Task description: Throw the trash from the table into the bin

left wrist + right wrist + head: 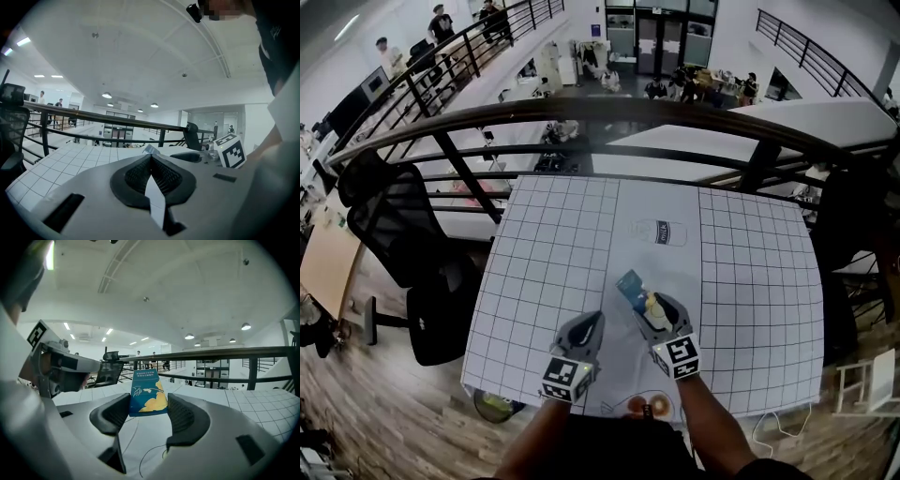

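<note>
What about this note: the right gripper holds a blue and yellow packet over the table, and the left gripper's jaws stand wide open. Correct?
One slip: the left gripper is shut, its jaws pressed together, as the left gripper view shows. The rest stands: the right gripper holds the blue and yellow packet over the table.

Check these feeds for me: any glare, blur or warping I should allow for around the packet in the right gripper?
Head view: heavy fisheye bows the dark metal railing and the white gridded table; corners go dark. Right gripper view: the blue and yellow packet between the fingers is sharp, with glare only top left. Left gripper view: evenly lit, dark rim, edges stretched.
</note>
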Action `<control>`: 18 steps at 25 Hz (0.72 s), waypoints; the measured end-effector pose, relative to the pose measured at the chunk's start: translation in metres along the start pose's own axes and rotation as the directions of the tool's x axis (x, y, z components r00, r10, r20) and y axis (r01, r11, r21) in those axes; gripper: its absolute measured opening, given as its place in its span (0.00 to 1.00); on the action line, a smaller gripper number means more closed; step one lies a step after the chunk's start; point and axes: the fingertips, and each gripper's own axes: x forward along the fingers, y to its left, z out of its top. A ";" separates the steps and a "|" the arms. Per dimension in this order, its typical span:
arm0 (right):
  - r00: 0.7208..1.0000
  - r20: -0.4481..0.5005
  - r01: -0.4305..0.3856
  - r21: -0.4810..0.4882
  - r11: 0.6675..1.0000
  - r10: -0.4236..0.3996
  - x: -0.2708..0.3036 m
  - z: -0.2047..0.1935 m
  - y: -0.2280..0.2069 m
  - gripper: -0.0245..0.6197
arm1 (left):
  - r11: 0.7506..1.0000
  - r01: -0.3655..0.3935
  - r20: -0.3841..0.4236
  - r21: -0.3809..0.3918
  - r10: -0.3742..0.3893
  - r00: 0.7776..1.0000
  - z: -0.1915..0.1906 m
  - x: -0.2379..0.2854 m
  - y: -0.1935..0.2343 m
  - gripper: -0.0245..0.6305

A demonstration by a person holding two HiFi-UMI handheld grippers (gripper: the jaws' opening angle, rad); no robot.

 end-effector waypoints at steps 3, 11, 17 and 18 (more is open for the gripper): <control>0.998 0.060 -0.014 -0.009 1.000 0.015 -0.018 0.023 0.018 0.46 | 1.000 -0.020 0.015 0.017 0.020 1.000 0.007 -0.016 -0.005 0.07; 0.973 0.202 -0.107 -0.038 0.994 0.113 -0.051 0.077 0.068 0.46 | 0.993 -0.115 0.073 0.012 0.114 0.991 0.022 -0.073 -0.006 0.07; 0.967 0.220 -0.126 -0.029 0.992 0.129 -0.060 0.100 0.122 0.46 | 0.985 -0.171 0.100 -0.004 0.170 0.980 0.037 -0.136 0.008 0.07; 0.965 0.222 -0.138 -0.019 0.990 0.139 -0.057 0.102 0.130 0.46 | 0.982 -0.188 0.104 -0.003 0.187 0.977 0.038 -0.145 0.013 0.07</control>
